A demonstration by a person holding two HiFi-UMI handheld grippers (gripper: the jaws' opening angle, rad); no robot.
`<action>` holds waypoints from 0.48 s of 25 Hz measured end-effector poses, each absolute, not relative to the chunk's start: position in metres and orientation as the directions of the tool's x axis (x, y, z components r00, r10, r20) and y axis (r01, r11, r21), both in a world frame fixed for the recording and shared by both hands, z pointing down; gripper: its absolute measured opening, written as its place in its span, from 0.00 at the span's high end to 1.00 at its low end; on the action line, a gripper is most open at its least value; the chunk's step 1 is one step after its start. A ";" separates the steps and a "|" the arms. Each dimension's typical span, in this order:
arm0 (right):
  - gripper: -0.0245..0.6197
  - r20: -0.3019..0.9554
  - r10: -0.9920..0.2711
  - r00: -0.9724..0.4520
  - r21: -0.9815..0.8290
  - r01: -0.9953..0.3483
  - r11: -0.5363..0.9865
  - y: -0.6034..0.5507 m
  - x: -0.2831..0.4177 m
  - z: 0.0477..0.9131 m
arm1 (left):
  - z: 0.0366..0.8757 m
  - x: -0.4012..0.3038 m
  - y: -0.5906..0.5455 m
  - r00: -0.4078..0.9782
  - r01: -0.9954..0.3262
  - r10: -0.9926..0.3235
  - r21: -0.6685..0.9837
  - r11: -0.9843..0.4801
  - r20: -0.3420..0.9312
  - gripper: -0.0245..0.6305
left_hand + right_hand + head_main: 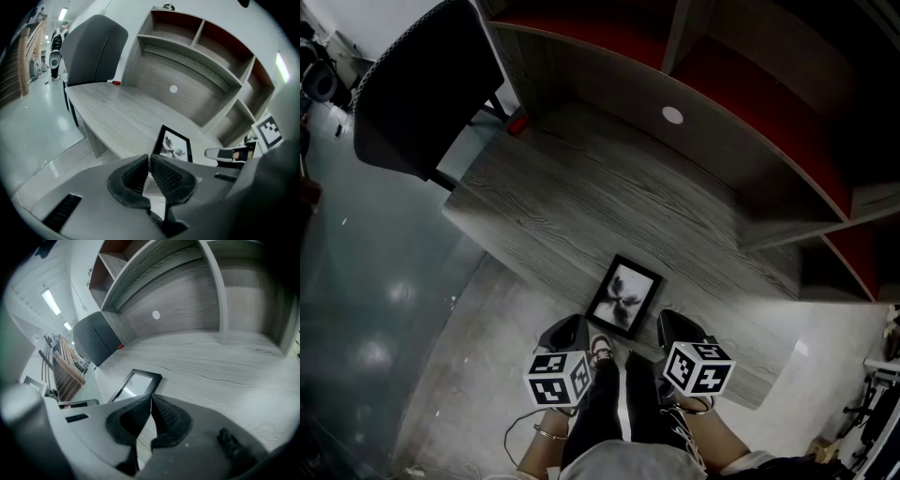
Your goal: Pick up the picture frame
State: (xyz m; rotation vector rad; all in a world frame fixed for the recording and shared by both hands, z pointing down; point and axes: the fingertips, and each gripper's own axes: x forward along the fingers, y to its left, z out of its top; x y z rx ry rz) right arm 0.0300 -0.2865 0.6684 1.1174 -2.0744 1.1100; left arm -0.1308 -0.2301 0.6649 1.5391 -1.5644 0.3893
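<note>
A black picture frame [624, 295] with a grey photo lies flat near the front edge of the grey wooden desk [581, 187]. It also shows in the left gripper view as the picture frame [175, 144] and in the right gripper view as the picture frame [136, 383]. My left gripper [574, 330] hovers just short of the frame's near left corner, jaws shut with nothing between them. My right gripper [672, 327] hangs by the frame's near right corner, its jaws shut and empty too. Neither gripper touches the frame.
A dark office chair [422, 89] stands at the desk's left end, beside a small red object [517, 123]. Shelves with red backing [750, 84] rise behind the desk. A round white cap [672, 115] sits in the desk's back panel. My legs are below the grippers.
</note>
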 end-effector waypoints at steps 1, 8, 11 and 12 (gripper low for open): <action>0.91 0.748 -0.417 -0.516 -0.411 -0.854 0.318 -0.287 0.030 0.669 | 0.665 -0.129 -0.232 0.164 -0.921 -0.641 0.349 0.172 0.750 0.94; 0.91 0.752 -0.420 -0.508 -0.407 -0.859 0.311 -0.290 0.033 0.672 | 0.670 -0.123 -0.240 0.205 -0.927 -0.629 0.354 0.121 0.750 0.81; 0.91 0.754 -0.419 -0.507 -0.407 -0.860 0.308 -0.292 0.033 0.673 | 0.670 -0.122 -0.246 0.213 -0.934 -0.627 0.345 0.096 0.749 0.81; 0.91 0.754 -0.418 -0.506 -0.407 -0.860 0.307 -0.292 0.033 0.673 | 0.670 -0.122 -0.248 0.218 -0.935 -0.627 0.344 0.086 0.748 0.80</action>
